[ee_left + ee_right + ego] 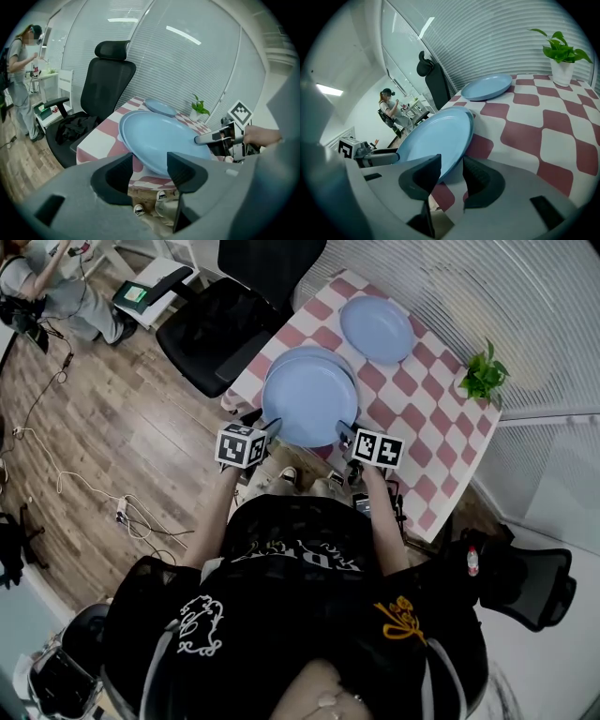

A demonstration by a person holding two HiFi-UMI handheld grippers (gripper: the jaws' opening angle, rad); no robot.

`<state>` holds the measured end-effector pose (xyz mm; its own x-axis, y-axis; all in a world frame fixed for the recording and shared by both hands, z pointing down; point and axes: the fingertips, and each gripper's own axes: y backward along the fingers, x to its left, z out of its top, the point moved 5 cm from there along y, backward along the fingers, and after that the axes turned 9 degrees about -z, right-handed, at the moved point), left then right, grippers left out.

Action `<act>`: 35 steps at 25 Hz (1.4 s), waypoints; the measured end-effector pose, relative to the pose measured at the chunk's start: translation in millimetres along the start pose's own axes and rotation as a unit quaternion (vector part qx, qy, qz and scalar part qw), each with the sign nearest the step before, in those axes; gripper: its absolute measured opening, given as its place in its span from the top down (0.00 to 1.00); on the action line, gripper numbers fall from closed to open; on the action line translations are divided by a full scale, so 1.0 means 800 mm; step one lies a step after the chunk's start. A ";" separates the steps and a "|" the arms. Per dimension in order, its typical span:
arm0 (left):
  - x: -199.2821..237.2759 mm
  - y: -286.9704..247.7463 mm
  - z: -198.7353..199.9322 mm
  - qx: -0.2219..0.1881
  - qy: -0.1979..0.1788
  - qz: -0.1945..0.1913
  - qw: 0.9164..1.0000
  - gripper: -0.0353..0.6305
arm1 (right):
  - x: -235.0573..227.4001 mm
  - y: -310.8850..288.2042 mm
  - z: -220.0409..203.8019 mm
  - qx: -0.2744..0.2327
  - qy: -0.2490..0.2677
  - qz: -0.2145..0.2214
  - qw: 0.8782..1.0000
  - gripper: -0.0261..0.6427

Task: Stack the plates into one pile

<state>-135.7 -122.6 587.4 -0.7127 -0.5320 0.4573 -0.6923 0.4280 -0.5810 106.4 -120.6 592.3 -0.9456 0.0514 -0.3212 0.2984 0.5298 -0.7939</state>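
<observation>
A large light-blue plate (pixel 309 401) is held between my two grippers at the near edge of the red-and-white checked table (pixel 412 418). My left gripper (pixel 274 427) is shut on its left rim and my right gripper (pixel 343 434) is shut on its right rim. In the left gripper view the plate (pixel 159 140) tilts up from the left gripper (pixel 149 171). In the right gripper view its rim (pixel 436 136) runs into the right gripper (pixel 451 176). The rim of a second blue plate (pixel 314 352) peeks out behind the held one. A third plate (pixel 377 329) lies further back.
A small potted plant (pixel 483 376) stands at the table's right edge. A black office chair (pixel 220 324) is close to the table's left side, and another black chair (pixel 525 587) sits at my right. A person (pixel 47 287) stands far off at a desk. Cables lie on the wooden floor.
</observation>
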 end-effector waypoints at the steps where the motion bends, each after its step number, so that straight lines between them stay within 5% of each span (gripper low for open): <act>1: 0.002 -0.003 0.003 -0.001 -0.001 0.002 1.000 0.59 | 0.000 -0.003 0.002 0.000 -0.006 0.001 1.000 0.75; 22: 0.020 0.016 0.029 -0.032 -0.028 0.015 0.999 0.58 | -0.009 0.002 0.016 -0.051 -0.018 -0.028 0.998 0.73; 35: -0.026 0.016 0.145 -0.074 -0.135 -0.070 0.986 0.58 | -0.042 0.065 0.034 -0.122 -0.060 -0.040 0.990 0.73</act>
<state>-116.3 -191.1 492.4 -0.5668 -0.7596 0.3191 -0.8049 0.4280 -0.4110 156.8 -117.9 548.0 -0.9384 -0.0920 -0.3331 0.1696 0.7174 -0.6757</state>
